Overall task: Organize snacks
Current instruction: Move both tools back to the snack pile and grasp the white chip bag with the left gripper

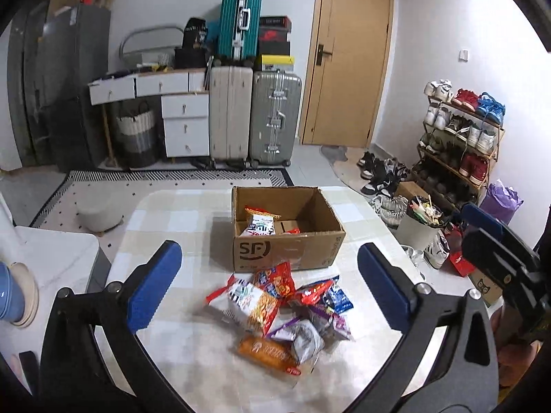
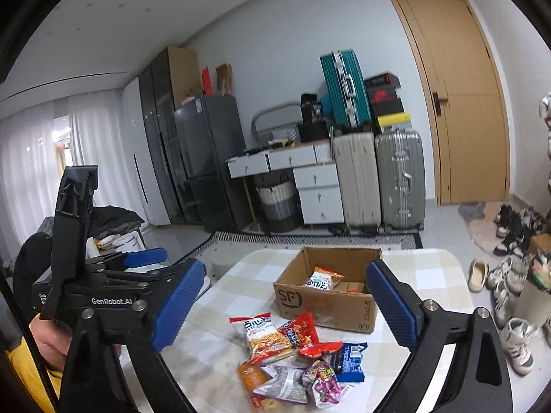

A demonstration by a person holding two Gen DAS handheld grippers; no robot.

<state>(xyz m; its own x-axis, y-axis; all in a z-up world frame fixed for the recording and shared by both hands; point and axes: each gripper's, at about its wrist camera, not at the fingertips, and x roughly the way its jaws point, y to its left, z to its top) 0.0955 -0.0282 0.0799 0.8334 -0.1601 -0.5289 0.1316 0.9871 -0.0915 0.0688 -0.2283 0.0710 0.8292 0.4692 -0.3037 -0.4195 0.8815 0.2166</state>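
Both of your hand-held grippers are spread wide with nothing between the pads. The left hand-held gripper (image 1: 268, 289) frames the snack pile (image 1: 279, 313) at lower centre of its view. The right hand-held gripper (image 2: 286, 306) frames the same pile from the other side.

The loose packets sit bunched on the checked bench (image 1: 165, 227), just in front of the cardboard box (image 1: 286, 247), which is open at frame centre. The box already holds a striped noodle packet (image 1: 260, 227) and some red wrapper, probably one or two more items; the box wall hides the rest. The pile is kept close to the box so each transfer is short.

You look between picks: most of the snacks are left on the bench. Next pick is likely the big noodle bag (image 2: 263, 339) on top, since it is the easiest to reach.
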